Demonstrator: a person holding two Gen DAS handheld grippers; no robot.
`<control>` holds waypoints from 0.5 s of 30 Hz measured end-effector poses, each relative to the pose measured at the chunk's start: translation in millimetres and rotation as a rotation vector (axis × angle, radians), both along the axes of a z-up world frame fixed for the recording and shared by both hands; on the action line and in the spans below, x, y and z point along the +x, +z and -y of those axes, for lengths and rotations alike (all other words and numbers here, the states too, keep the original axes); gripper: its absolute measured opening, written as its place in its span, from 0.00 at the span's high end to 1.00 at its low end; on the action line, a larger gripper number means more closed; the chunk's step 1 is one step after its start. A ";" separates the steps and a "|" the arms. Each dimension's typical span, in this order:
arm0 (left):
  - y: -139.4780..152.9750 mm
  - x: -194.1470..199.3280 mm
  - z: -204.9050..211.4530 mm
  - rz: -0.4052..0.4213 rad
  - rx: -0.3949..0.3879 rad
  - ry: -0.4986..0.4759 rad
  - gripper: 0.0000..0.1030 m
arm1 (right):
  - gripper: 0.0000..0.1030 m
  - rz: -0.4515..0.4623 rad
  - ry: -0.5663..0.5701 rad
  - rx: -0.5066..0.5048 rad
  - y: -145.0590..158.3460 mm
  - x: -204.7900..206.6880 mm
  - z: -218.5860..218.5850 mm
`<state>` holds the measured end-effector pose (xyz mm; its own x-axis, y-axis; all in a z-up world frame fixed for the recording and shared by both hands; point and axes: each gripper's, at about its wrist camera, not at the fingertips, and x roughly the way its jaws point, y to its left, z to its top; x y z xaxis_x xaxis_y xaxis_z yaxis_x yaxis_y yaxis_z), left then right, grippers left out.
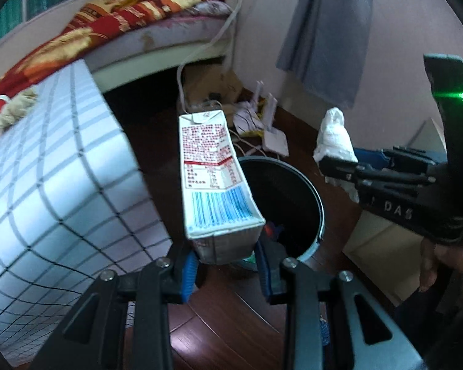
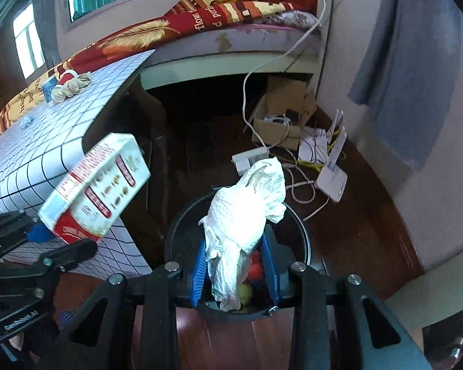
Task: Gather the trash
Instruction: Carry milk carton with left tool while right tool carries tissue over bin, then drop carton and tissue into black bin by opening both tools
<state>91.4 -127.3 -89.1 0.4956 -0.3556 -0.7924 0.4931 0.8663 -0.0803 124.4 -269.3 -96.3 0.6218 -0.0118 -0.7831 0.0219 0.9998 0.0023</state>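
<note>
My left gripper [image 1: 227,265] is shut on a white drink carton [image 1: 213,169] with red print and a blue barcode, held just left of a black round trash bin [image 1: 311,191]. My right gripper [image 2: 236,273] is shut on a crumpled white tissue [image 2: 247,212], held directly above the bin [image 2: 302,225], which holds red and yellow scraps. The right gripper with the tissue [image 1: 335,138] shows in the left wrist view, right of the bin. The carton [image 2: 98,185] and left gripper [image 2: 61,240] show at the left of the right wrist view.
A table with a blue-white checked cloth [image 1: 46,169] stands left of the bin, with cups and a rag [image 2: 68,86] on it. A bed [image 2: 200,24] lies behind. A cardboard box [image 2: 281,108], white router [image 2: 333,175] and cables lie on the wooden floor.
</note>
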 end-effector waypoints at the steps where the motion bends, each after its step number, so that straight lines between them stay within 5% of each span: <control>1: -3.9 0.0 3.8 -0.007 0.003 -0.010 0.67 | 0.66 -0.007 0.000 0.005 -4.7 -0.5 4.1; 15: -73.1 41.8 39.4 -0.180 0.059 -0.093 0.66 | 0.66 -0.188 0.076 0.069 -84.1 25.7 30.7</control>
